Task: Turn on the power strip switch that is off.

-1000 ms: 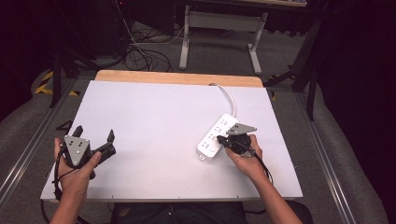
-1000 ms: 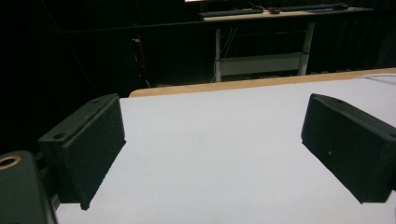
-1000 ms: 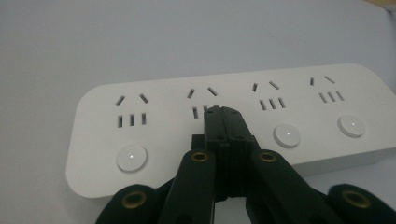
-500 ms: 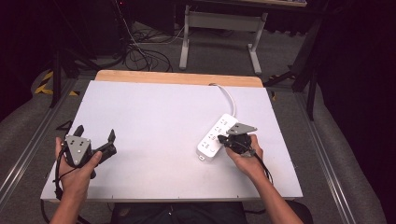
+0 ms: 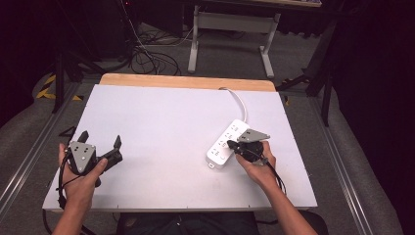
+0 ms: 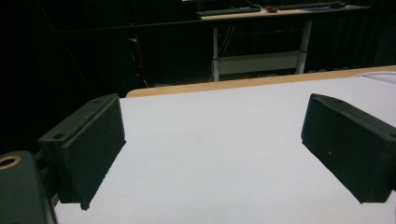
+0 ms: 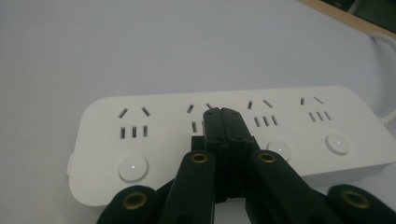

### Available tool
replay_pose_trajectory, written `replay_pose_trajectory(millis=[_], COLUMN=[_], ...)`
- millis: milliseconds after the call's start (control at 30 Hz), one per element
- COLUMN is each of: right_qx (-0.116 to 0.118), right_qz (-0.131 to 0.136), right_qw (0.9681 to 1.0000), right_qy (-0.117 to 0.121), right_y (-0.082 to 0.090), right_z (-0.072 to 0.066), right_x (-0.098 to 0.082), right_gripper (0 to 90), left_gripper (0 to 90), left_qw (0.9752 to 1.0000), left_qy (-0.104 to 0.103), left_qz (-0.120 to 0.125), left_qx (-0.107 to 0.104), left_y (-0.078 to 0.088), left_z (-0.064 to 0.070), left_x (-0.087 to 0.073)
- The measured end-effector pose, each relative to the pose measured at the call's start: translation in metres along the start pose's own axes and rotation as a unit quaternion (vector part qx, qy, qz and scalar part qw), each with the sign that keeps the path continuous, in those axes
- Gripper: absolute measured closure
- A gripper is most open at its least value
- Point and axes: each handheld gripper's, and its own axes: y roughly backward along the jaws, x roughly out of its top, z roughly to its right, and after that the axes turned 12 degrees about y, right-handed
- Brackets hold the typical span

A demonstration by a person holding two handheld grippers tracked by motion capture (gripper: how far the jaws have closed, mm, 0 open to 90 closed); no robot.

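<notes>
A white power strip (image 5: pixel 226 142) with several sockets and round buttons lies slantwise on the right half of the white table (image 5: pixel 166 127). Its white cable (image 5: pixel 240 100) runs toward the far edge. My right gripper (image 5: pixel 232 145) is shut with nothing between its jaws. In the right gripper view the closed tips (image 7: pixel 223 113) sit over the power strip (image 7: pixel 154 116) at the second socket group from the left, hiding the button there; I cannot tell whether they touch. My left gripper (image 5: pixel 100 137) is held at the table's near left, open wide, with bare table between its jaws (image 6: pixel 212 144).
A wooden strip (image 5: pixel 186 81) borders the table's far edge. Beyond it stand a metal desk frame (image 5: pixel 230 29) and loose cables on the floor (image 5: pixel 147 56). Metal rails run along both sides of the table.
</notes>
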Motion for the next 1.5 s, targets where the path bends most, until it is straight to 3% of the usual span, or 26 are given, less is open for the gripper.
replay_pose_trajectory(millis=[200,300,467,767,1200,1500], right_qx=[-0.001,-0.008,-0.005,-0.011,-0.015,-0.027], right_qz=[0.041,0.051,0.065,0.117,0.137,0.175], right_qw=[0.9991,0.9985,0.9977,0.9925,0.9896,0.9808], right_qy=[-0.014,-0.021,-0.019,-0.033,-0.044,-0.081], right_y=[0.009,0.010,0.012,0.026,0.036,0.058], right_z=[0.005,0.005,0.005,0.006,0.008,0.021], right_x=[0.001,0.001,0.002,0.006,0.005,-0.003], right_gripper=[88.9,77.1,73.9,71.1,64.8,59.2], left_gripper=[6.7,6.7,6.7,6.8,6.8,6.9], left_qw=[1.0000,1.0000,1.0000,1.0000,1.0000,1.0000], left_qy=[0.001,0.001,0.000,0.001,0.002,0.002], left_qz=[-0.001,0.000,-0.001,0.000,-0.001,-0.002], left_qx=[-0.001,-0.001,-0.002,-0.003,-0.005,-0.006], left_y=[-0.001,-0.001,-0.001,-0.001,-0.002,-0.003], left_z=[0.001,0.001,0.001,0.001,0.001,0.001], left_x=[0.000,0.000,0.000,0.000,0.000,0.000])
